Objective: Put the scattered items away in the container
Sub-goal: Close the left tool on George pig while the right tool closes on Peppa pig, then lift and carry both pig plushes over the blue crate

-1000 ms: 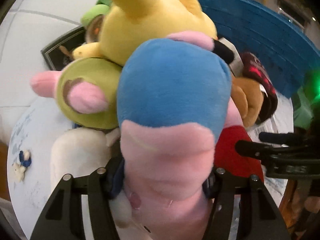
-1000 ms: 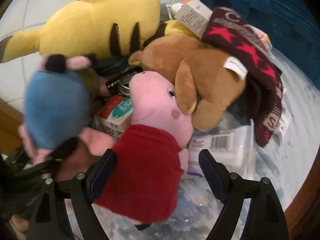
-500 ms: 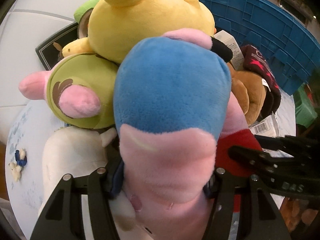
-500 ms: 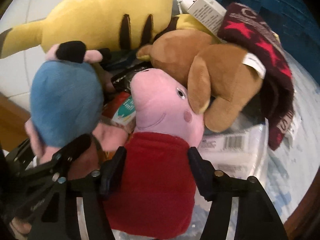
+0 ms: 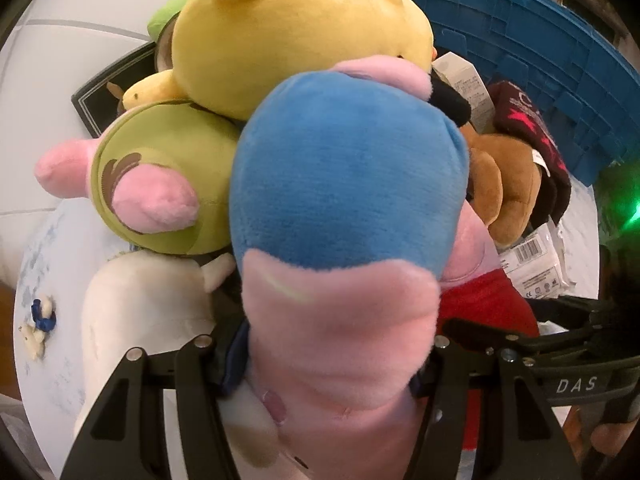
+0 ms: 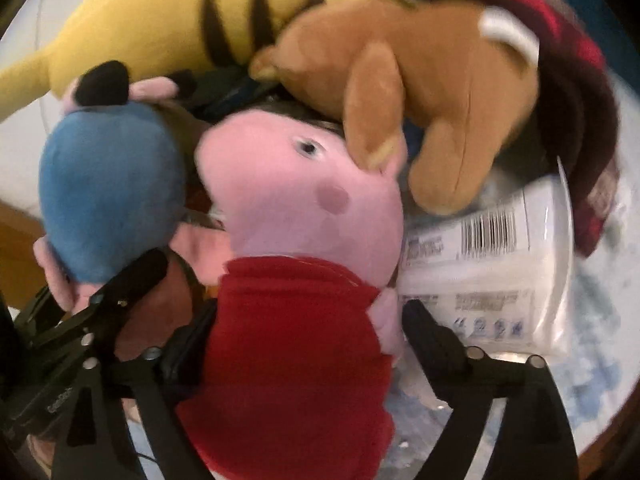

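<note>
Since the earlier frames, the right claw (image 6: 308, 344) has descended toward the red-dressed pink pig plush (image 6: 300, 280), shut on its body, and is now opening; the red torso lies between the jaws, the right pad standing clear of it, so the grip is judged to be under readjustment; the left claw (image 5: 324, 360) has kept its place, pinching the blue-and-pink plush (image 5: 344, 208) at the pink lower end, which leaves the blue bulk hanging forward for transport; both toys sit over the pile on the bench (image 5: 44, 248), among the yellow plush (image 5: 288, 32), the brown plush (image 6: 432, 92) and a barcoded white packet (image 6: 492, 276); the blue crate (image 5: 540, 60), the probable container, stands just behind the pile, neither held toy yet inside it.
</note>
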Tool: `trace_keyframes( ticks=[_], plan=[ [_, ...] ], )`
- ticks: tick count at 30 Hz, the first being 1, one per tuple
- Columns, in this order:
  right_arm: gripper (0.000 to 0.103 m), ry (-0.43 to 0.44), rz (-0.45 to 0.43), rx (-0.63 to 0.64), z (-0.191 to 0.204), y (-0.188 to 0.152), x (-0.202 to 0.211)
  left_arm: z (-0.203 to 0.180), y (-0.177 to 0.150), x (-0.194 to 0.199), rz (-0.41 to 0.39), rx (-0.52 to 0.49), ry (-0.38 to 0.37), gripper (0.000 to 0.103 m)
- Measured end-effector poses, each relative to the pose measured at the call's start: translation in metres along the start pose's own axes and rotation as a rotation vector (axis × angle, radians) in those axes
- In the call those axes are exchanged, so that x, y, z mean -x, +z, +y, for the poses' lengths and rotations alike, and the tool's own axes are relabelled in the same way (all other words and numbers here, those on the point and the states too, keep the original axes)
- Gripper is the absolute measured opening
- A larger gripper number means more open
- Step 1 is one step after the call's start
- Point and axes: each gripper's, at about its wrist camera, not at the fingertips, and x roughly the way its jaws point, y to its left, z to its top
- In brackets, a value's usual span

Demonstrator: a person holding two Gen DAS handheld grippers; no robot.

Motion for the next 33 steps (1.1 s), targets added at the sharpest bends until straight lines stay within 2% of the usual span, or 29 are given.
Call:
trace_keyframes(
  ticks=[2,6,9,11,13,16,18,19,20,21,24,26,27,28,29,33],
  plan=[
    [0.075,0.004,-0.027,0.021,0.009,-0.001,0.005,-0.001,-0.001,0.003,-0.004,-0.002,-0.002,0.059],
    [0.073,-0.053,-0.092,0.098,0.032,-0.004,0.026,-0.003,-0.004,0.018,-0.025,0.006,-0.031,0.059],
    [0.070,-0.048,-0.153,0.114,0.041,-0.005,0.050,-0.007,-0.006,0.033,-0.049,0.010,-0.050,0.058],
    [0.066,-0.061,-0.176,0.136,0.048,-0.003,0.062,-0.010,-0.005,0.041,-0.059,0.012,-0.051,0.058],
    [0.065,-0.087,-0.161,0.156,0.052,0.000,0.063,-0.012,-0.005,0.048,-0.063,0.014,-0.048,0.058],
    [0.065,-0.096,-0.133,0.127,0.011,-0.007,0.077,-0.010,-0.012,0.052,-0.053,0.023,-0.043,0.058],
    [0.069,-0.097,-0.124,0.104,-0.002,0.002,0.071,-0.005,-0.019,0.055,-0.050,0.024,-0.028,0.058],
    [0.079,-0.099,-0.116,0.097,-0.011,0.000,0.071,-0.003,-0.022,0.055,-0.049,0.024,-0.017,0.058],
    [0.093,-0.102,-0.096,0.100,-0.012,-0.002,0.066,-0.002,-0.026,0.055,-0.048,0.024,-0.004,0.058],
    [0.097,-0.102,-0.086,0.108,-0.015,-0.016,0.075,0.000,-0.029,0.056,-0.047,0.027,-0.001,0.058],
    [0.103,-0.133,-0.030,0.131,-0.015,-0.029,0.059,0.005,-0.032,0.054,-0.044,0.030,0.029,0.056],
    [0.103,-0.135,0.018,0.117,-0.023,-0.028,0.033,0.005,-0.030,0.052,-0.036,0.038,-0.007,0.056],
    [0.103,-0.109,0.044,0.105,-0.026,-0.031,0.023,0.004,-0.030,0.051,-0.034,0.033,-0.008,0.056],
    [0.098,-0.089,0.056,0.096,-0.026,-0.033,0.019,0.001,-0.031,0.050,-0.038,0.016,-0.003,0.056],
    [0.079,-0.087,0.040,0.112,-0.020,-0.035,0.022,-0.001,-0.031,0.051,-0.040,0.011,-0.006,0.056],
    [0.078,-0.145,-0.052,0.219,0.003,-0.041,0.058,0.002,-0.029,0.059,-0.060,0.032,-0.036,0.055]
  ],
)
